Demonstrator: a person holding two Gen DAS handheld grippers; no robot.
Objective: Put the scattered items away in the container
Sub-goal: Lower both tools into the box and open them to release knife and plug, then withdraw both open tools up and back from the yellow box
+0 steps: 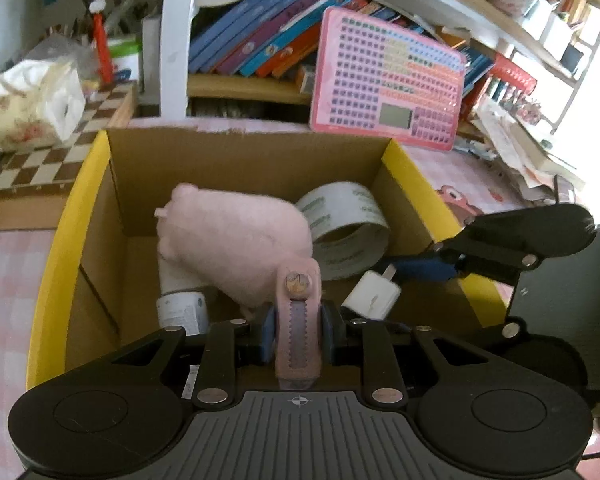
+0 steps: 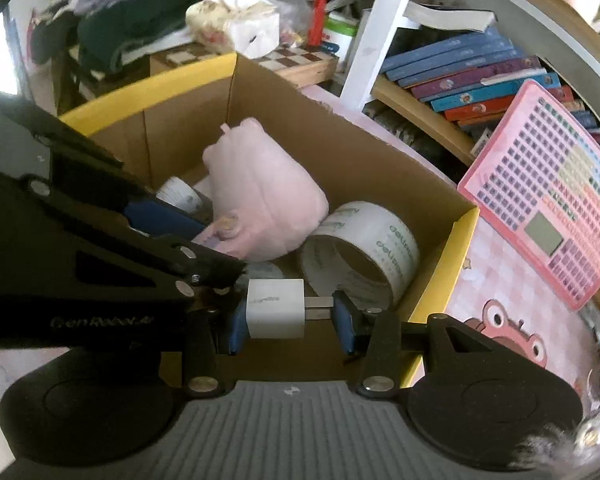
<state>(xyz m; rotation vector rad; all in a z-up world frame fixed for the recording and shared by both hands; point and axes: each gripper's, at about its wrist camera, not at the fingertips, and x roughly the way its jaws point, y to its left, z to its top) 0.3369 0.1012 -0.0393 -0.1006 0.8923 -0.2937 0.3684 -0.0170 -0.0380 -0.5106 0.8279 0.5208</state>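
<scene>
The left gripper (image 1: 298, 326) is clamped on a slim pink utility knife (image 1: 299, 312), its blue pads pressing the handle's two sides, the knife standing on end over the near edge of the cardboard box (image 1: 236, 160). The right gripper (image 2: 288, 316) holds a white charger plug (image 2: 274, 308): one pad lies flat against the cube's back, the other meets the tips of its metal prongs (so the plug sits crosswise between the fingers). It, too, hangs above the box's near side, and in the left wrist view it reaches in from the right.

Just beyond the knife a pink plush toy (image 1: 236, 236) fills the middle of the box and leans over a white bottle (image 1: 182, 308) at its near left. To the plush's right a wide roll of tape (image 1: 346, 224) lies against the box's right wall; from the right wrist view the roll sits directly past the plug. The box has yellow outer faces and brown inner walls.

Around the box is a pink checked cloth (image 1: 4, 280) with a cartoon print. A pink keyboard toy (image 1: 388, 80) leans on a shelf of books (image 1: 260, 36) behind it. On the left stands a chessboard (image 1: 60, 156) bearing a tissue pack (image 1: 32, 100).
</scene>
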